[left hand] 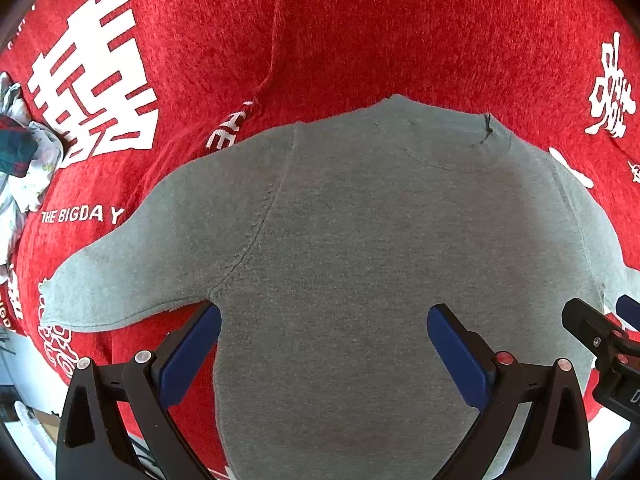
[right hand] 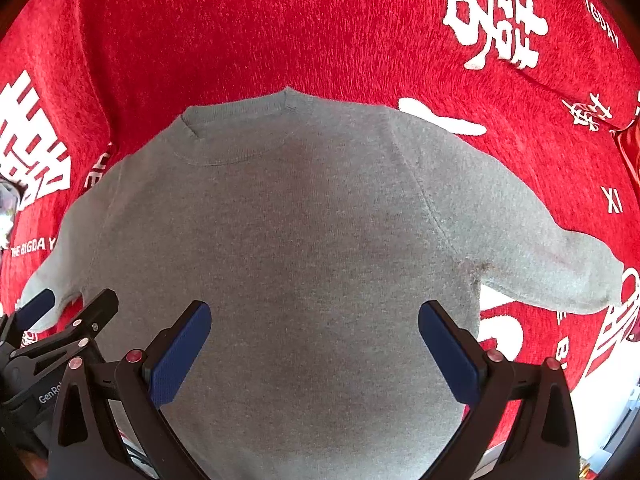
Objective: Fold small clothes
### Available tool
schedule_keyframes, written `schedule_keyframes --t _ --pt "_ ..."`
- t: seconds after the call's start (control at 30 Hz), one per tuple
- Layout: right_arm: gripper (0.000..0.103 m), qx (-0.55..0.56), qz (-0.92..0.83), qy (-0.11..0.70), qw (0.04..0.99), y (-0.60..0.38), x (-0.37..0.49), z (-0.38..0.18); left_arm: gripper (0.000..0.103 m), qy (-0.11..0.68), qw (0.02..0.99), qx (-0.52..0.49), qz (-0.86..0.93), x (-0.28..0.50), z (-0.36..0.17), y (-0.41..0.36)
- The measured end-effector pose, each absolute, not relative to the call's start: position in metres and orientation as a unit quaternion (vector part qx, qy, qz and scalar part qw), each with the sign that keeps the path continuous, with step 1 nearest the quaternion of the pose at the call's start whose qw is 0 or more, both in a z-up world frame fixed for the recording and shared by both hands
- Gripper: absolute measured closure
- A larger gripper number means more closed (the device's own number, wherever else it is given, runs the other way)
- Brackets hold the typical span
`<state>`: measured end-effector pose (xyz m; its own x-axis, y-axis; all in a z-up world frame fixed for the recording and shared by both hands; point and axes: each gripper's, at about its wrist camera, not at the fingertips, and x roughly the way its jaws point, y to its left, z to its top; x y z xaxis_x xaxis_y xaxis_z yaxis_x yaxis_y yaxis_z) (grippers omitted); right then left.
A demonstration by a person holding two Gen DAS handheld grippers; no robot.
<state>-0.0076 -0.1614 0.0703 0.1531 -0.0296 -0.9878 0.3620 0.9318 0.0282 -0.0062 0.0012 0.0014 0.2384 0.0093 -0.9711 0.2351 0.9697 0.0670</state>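
Note:
A small grey sweater (left hand: 360,248) lies flat on a red blanket, collar at the far side, both sleeves spread out. It also shows in the right wrist view (right hand: 304,232). My left gripper (left hand: 324,320) is open and empty, hovering over the sweater's lower left body near the left armpit. My right gripper (right hand: 314,320) is open and empty over the lower right body. Each gripper shows at the edge of the other's view: the right gripper (left hand: 600,340) and the left gripper (right hand: 64,320). The sweater's hem is hidden below the frames.
The red blanket (left hand: 360,32) with white characters and "THE BIGDAY" lettering covers the surface. A pile of other clothes (left hand: 20,148) lies at the far left edge. The blanket's edge and pale floor show at the lower right in the right wrist view (right hand: 616,412).

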Motion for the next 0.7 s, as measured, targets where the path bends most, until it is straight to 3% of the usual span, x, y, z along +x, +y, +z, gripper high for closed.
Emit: schedule_keyframes --t 0.7 --pt "0.000 0.128 -0.129 0.637 0.749 -0.1587 -0.0079 0.0723 0.000 0.614 0.780 0.098 -0.071 -0.0065 0.0034 0.0031"
